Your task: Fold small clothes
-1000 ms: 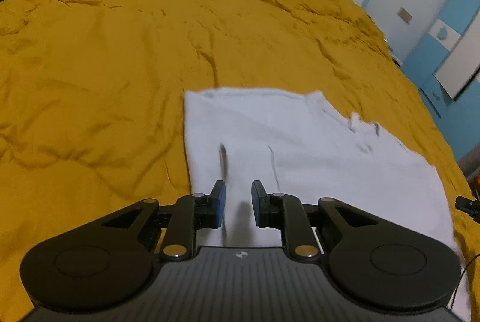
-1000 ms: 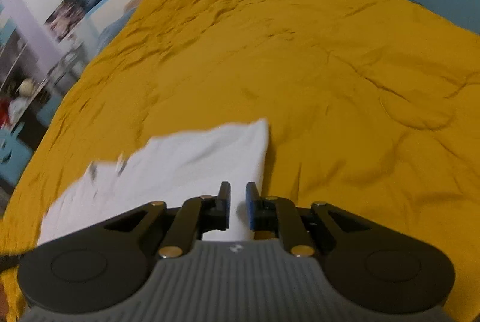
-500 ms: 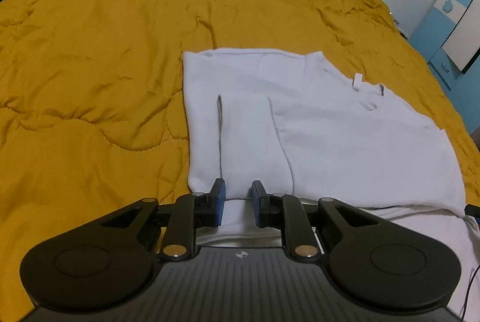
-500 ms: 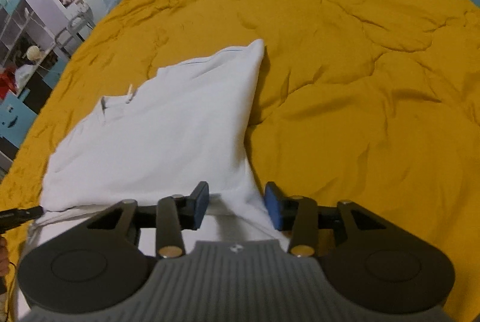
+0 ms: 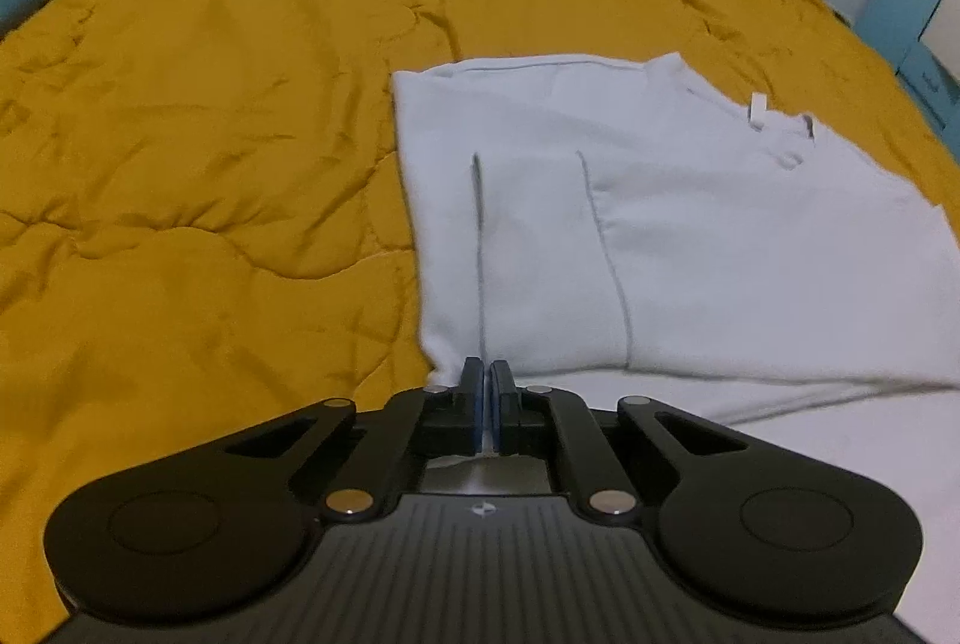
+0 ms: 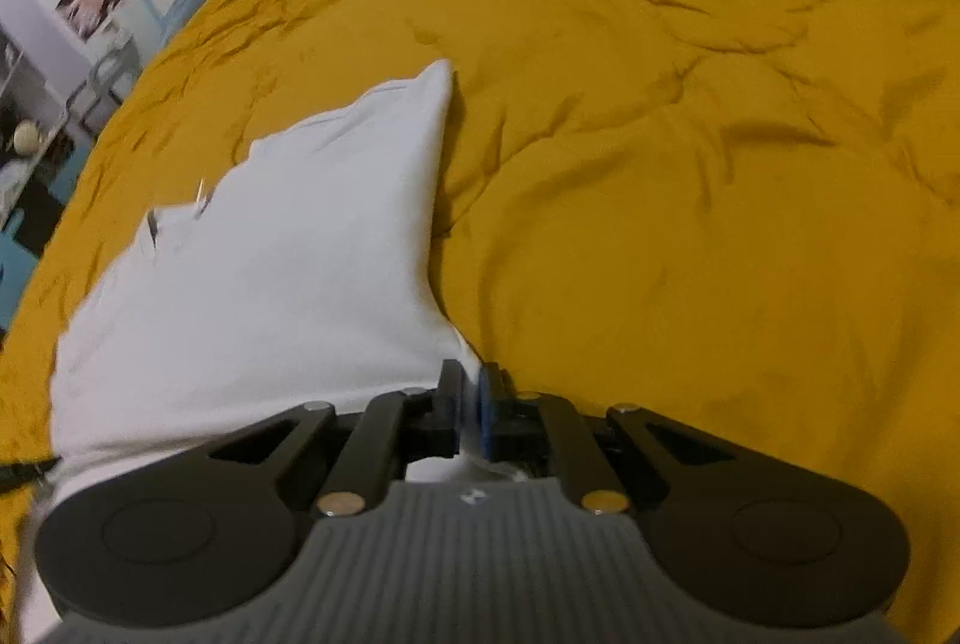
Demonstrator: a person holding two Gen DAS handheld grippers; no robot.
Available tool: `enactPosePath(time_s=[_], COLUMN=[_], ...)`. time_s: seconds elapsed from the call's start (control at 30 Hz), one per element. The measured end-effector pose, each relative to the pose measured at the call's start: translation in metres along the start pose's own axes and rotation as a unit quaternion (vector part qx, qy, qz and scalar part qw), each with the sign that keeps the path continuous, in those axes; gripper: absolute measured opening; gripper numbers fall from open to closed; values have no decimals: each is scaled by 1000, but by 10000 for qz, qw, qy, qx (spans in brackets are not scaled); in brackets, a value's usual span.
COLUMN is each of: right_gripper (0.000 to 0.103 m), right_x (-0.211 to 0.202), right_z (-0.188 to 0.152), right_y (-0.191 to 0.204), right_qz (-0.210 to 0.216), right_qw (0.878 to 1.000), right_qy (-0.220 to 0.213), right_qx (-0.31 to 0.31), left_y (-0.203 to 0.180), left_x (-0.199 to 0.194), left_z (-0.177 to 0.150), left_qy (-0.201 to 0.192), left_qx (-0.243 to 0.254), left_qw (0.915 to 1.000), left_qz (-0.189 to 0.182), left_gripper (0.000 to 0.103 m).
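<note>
Half a second before, both claws had stood open over the near edge of the shirt; now each had closed on it. The left claw pinched the near left corner, and the right claw pinched the near right corner. The shirt lay flat on the bed, sleeve already folded in, collar toward the far side. With both corners gripped, the next fold, near edge carried toward the collar, looked ready to begin.
</note>
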State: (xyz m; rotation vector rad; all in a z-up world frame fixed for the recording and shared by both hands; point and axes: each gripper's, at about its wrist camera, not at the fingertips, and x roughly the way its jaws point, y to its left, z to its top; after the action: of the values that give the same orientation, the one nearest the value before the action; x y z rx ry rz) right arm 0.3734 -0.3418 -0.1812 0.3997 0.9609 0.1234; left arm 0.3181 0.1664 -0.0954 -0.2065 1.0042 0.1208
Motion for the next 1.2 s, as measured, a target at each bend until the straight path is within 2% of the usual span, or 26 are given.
enactPosePath(time_s=[0.1,0.2,0.3,0.4,0.47,0.6,0.63,0.8,0.87,1.0,1.2], right_gripper=[1,5,6,6,6,2,7,10,17,18,26], right_x=[-9,-21,-22,-14,-4,11,6,-45,-66,-105,-150], right_z=[2,8,18,24,24,19,19,6,-3,-30,-82], right_y=[7,24,36,43,48,43,42,55,59,71,82], right_qz=[-112,-269,-331,-81,-37,-375,-403,-319,-202,-59,91], right_qw=[9999,9986,9970,9973,9974,9973,9974,9928,9912,9854,9741], right_qy=[8,-205,-391,-473,-379,-96,-123,-352,-321,-225,-80], right_qx=[-79,-415,-581,-555,-612,-618,-591,-1102,-1265,-1689,-2256], left_y=[4,4,-2,-9,-11,-17,-19,-30,-34,-39,-39], left_x=[-13,-29,-36,-41,-45,-55,-59,-83,-95,-115,-142], left_z=[-1,-3,-4,-4,-7,-14,-17,-36,-45,-65,-104], left_qy=[-88,-343,-426,-446,-455,-486,-499,-577,-617,-619,-548], left_qx=[-57,-128,-38,55,122,430,522,1060,1253,1519,2057], left_qw=[9998,9987,9987,9989,9988,9979,9974,9924,9895,9844,9731], left_qz=[-153,-353,-271,-140,-149,-74,-78,-249,-376,-630,-880], left_gripper=[8,8,8,8,8,8,8,8,9,12,16])
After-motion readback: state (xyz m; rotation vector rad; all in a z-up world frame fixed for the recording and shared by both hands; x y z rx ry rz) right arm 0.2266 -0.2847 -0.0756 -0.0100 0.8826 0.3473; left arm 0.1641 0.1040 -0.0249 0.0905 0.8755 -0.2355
